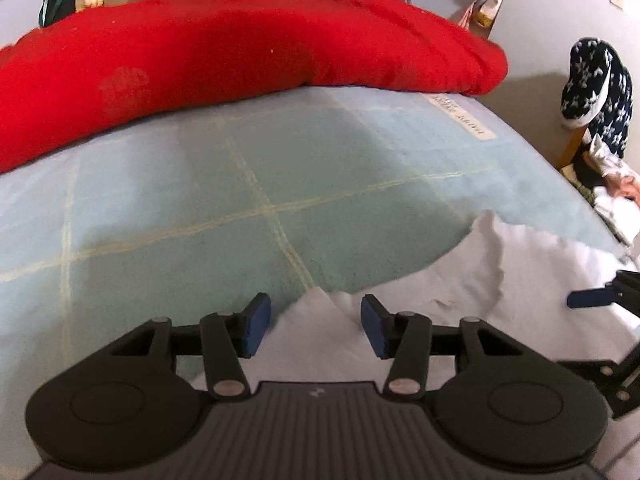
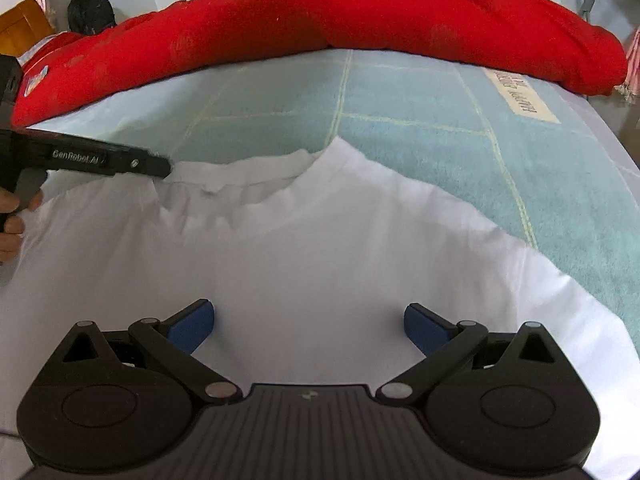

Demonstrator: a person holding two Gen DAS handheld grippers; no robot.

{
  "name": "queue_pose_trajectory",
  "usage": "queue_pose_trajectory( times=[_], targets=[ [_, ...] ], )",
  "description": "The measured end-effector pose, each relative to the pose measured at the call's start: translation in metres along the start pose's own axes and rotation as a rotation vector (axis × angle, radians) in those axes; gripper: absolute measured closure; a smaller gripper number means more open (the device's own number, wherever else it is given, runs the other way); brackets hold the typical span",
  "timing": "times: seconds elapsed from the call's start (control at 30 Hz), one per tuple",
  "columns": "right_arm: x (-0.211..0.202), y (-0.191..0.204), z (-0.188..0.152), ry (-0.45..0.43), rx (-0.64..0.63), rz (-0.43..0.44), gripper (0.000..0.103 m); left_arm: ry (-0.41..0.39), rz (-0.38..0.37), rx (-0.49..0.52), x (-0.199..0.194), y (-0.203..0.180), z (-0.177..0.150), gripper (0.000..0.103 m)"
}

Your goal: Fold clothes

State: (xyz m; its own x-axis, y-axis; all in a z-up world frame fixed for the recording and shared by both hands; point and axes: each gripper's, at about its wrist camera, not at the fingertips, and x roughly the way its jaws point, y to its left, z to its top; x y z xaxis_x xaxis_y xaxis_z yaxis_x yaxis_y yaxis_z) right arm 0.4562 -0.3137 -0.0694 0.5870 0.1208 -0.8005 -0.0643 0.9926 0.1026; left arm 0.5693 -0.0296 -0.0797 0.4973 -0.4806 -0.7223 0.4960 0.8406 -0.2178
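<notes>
Shirt (image 2: 320,248) beneath spread right fingers (image 2: 190,326); corner between left fingers (image 1: 256,326).

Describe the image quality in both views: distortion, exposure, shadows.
Left wrist view: strong fisheye bend curves the red blanket; a soft dark shadow lies on the blue bedspread; the white shirt looks slightly washed out. Right wrist view: same bowing; the shirt is overexposed, its folds faint; the frame corners go dark.
</notes>
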Motion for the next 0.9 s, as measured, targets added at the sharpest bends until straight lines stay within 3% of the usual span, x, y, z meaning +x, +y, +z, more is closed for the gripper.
queue_pose_trajectory(
  times=[0.13,0.3,0.37,0.5,0.7,0.9],
  targets=[
    [-0.024,0.003,-0.005,-0.04,-0.014,-0.009,0.0,0.018,0.003,0.002,-0.039,-0.01,-0.019,0.052],
    [-0.047,0.004,-0.032,0.006,0.008,-0.017,0.0,0.061,0.018,0.005,-0.091,-0.033,-0.061,0.049],
    [-0.049,0.002,-0.043,0.026,0.031,-0.021,0.0,0.087,0.034,-0.003,-0.097,-0.043,-0.086,0.047],
    [-0.032,-0.01,-0.042,-0.023,0.064,-0.045,0.0,0.126,0.121,-0.051,-0.084,-0.039,-0.118,0.047],
    [0.001,-0.037,-0.023,-0.081,0.081,-0.088,0.0,0.089,0.177,-0.026,-0.059,-0.027,-0.094,0.039],
    [0.032,-0.067,0.02,-0.094,0.098,-0.048,0.0,0.073,0.217,-0.116,-0.046,-0.022,-0.084,0.036]
  ],
)
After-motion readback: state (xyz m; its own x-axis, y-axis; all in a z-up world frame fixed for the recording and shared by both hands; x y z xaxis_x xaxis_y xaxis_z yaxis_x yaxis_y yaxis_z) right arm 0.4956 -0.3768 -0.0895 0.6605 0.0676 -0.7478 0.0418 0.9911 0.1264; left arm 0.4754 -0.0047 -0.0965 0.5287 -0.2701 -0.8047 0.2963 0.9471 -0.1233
